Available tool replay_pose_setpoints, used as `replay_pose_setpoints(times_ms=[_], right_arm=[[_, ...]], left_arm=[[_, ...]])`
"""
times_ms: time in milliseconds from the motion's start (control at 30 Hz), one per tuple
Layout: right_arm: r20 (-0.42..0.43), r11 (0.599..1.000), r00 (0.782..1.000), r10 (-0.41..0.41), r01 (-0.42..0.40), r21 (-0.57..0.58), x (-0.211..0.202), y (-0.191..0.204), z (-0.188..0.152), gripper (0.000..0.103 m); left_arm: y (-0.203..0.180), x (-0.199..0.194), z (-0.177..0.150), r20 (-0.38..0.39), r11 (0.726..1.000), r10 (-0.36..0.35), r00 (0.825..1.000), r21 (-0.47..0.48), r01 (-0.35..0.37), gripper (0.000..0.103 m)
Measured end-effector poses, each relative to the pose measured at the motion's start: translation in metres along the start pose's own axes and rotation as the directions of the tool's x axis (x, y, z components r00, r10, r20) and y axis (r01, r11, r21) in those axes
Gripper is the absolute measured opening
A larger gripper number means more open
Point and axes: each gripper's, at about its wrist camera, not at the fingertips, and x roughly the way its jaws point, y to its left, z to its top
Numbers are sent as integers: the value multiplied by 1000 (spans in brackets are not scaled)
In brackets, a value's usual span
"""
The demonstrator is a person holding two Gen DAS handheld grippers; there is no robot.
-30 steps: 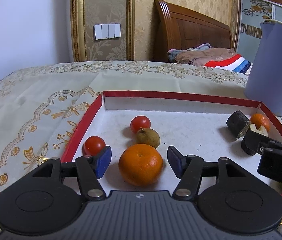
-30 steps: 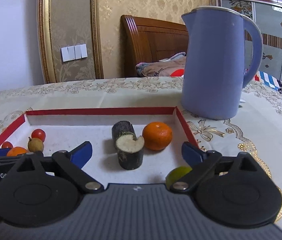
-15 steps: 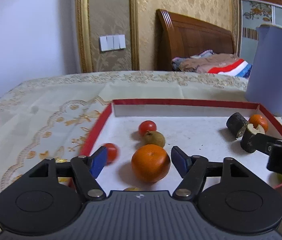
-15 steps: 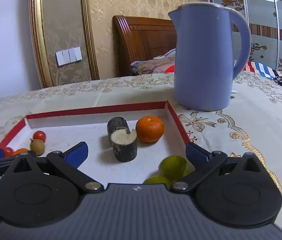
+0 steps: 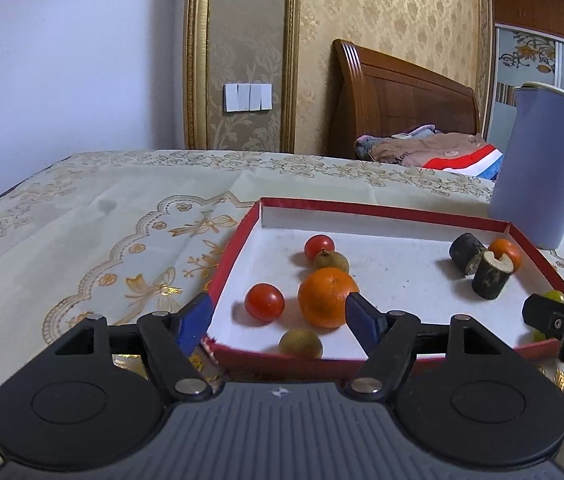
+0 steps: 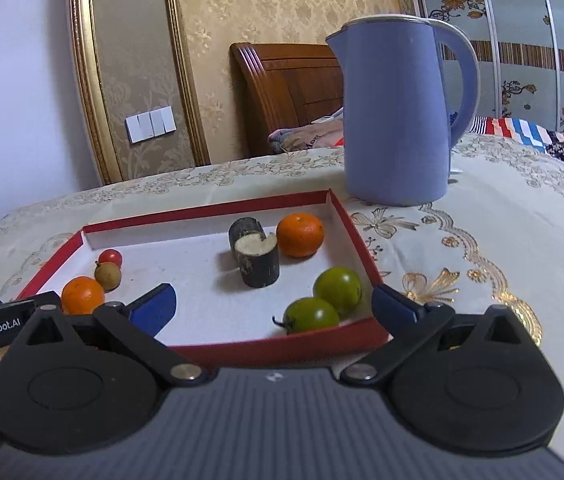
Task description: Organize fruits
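Note:
A red-rimmed white tray holds the fruit. On its left lie an orange, two red tomatoes and two brown longans. On its right stand two dark sugarcane pieces, a small orange and two green tomatoes. My left gripper is open and empty above the tray's near left corner. My right gripper is open and empty above the tray's near right edge.
A tall blue kettle stands on the embroidered tablecloth just behind the tray's right corner. A wooden headboard and bedding lie beyond the table.
Both grippers have pulled back and up from the tray. The orange lay between my left fingers; now it sits ahead of them. Two green tomatoes and a second longan came into view.

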Motion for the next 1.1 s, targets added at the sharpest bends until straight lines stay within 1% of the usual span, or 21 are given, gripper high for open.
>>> replay_pose_setpoints(times_ms=[167, 367, 500, 600, 733, 900, 1100], right_arm=[[7, 1000, 1000, 4, -4, 5, -10, -2, -5, 103], [-33, 1000, 999, 17, -17, -5, -17, -1, -12, 103], [-60, 999, 998, 29, -31, -27, -19, 3, -17, 103], [-84, 998, 996, 37, -40, -41, -17, 6, -19, 103], [-82, 999, 996, 34, -37, -38, -18, 6, -20, 103], [-115, 998, 993, 35, -41, -46, -13, 7, -21, 103], [-120, 998, 992, 36, -42, -49, -13, 8, -21, 103]], left_arm=[[-2, -10, -7, 7, 1000, -6, 1000, 26, 6, 73], [1, -19, -14, -7, 999, -31, 1000, 23, 31, 73], [2, -20, -17, -34, 999, -44, 998, 24, 45, 73], [2, -20, -18, -24, 999, -38, 999, 23, 38, 73], [0, -20, -19, -25, 999, -30, 999, 34, 31, 73], [-2, -21, -20, -18, 999, -27, 999, 47, 28, 73], [-1, -20, -19, -27, 998, -29, 999, 47, 31, 74]])
